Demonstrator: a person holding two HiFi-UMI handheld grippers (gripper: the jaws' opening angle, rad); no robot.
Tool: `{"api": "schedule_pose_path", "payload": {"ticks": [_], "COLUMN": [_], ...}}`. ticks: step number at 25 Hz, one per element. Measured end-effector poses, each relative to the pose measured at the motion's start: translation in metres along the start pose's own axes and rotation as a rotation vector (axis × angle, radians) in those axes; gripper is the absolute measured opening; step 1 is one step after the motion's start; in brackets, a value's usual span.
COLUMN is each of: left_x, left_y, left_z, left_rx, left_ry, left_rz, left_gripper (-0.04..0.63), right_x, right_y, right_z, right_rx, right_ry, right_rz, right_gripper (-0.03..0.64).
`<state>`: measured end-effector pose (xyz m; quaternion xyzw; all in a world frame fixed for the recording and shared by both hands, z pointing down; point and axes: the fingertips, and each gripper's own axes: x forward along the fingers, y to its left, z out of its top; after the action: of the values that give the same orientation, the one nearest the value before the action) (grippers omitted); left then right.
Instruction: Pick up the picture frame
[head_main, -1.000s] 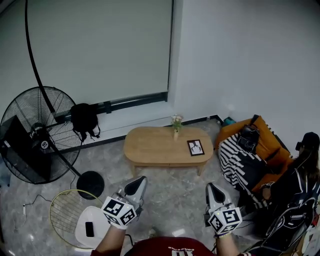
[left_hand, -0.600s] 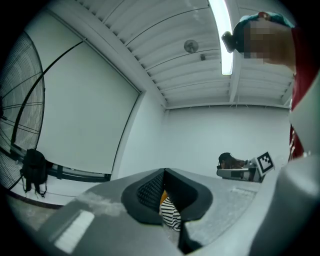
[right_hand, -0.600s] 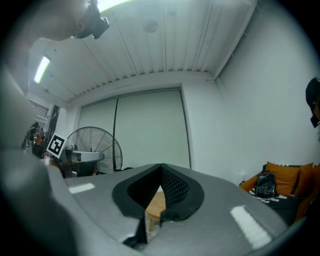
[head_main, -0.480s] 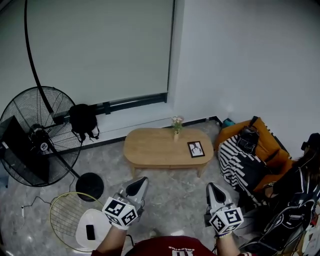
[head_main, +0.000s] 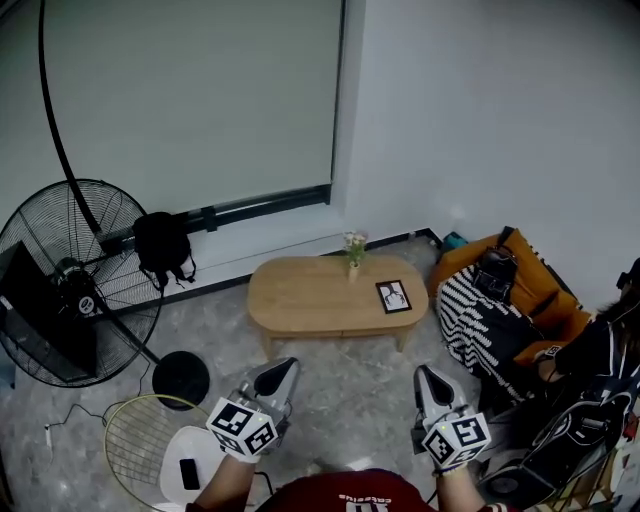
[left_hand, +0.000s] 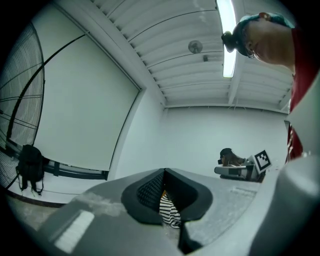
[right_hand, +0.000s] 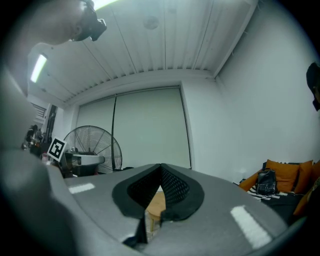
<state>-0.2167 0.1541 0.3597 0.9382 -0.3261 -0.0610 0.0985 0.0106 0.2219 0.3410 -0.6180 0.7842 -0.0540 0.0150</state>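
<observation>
Wooden oval table (head_main: 300, 295) bears a flat black picture frame (head_main: 392, 296); left gripper (head_main: 279, 370) and right gripper (head_main: 428, 377) closed, empty.

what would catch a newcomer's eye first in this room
Probably the low wooden table near the far wall, with a dark picture frame lying near its right end and a small vase of flowers at its back edge. Then the big black fan at left, and the left gripper and right gripper, both shut, in the foreground short of the table.
</observation>
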Motion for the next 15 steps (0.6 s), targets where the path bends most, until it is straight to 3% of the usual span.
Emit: {"api": "schedule_pose_path", "payload": {"ticks": [15], "left_x": [0.047], "left_y": [0.019], "left_z": [-0.010], "left_rx": [-0.018], "left_ry": [0.026], "left_rz": [-0.029], "left_gripper": [0.003], "right_x": [0.036], "right_y": [-0.033], "right_z": [-0.005], "right_rx": [0.010], "right_ry": [0.037], "right_rz": [-0.009], "right_gripper": [0.002]}}
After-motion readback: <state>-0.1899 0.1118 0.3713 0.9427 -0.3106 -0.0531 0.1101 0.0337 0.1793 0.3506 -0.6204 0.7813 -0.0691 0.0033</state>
